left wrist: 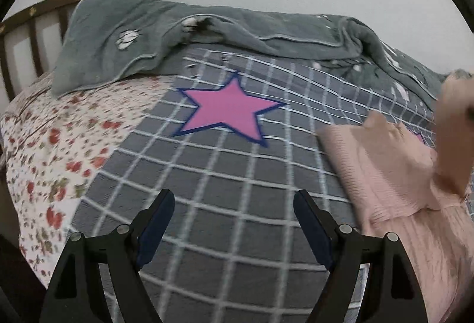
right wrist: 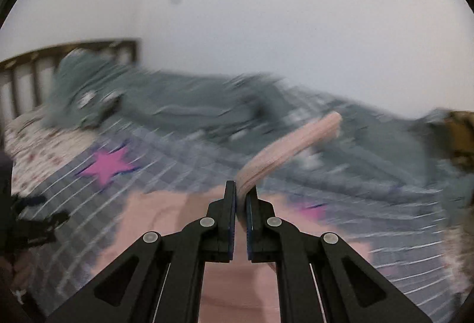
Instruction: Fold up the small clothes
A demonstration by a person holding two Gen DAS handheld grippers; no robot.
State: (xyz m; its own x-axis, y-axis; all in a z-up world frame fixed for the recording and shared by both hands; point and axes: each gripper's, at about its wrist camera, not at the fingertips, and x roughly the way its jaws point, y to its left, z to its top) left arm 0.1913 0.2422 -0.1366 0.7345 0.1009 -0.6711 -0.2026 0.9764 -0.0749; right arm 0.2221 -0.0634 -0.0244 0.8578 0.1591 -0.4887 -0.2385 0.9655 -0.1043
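A grey checked bedcover (left wrist: pixel 225 174) is filling the frame's middle. The left gripper (left wrist: pixel 234 198) is hovering agape over it, while the right gripper (right wrist: pixel 241 188) is pinching the pink ribbed knit garment (right wrist: pixel 284 145) at lower centre.

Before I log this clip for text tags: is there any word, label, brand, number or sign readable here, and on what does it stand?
None: no readable text in either view.
Pink star on the checked bed cover: a plain shape, no lettering.
White paw prints on the grey blanket: pictures, not words.
Pink knitted garment: no label showing.
Right wrist view: too motion-blurred to read anything.
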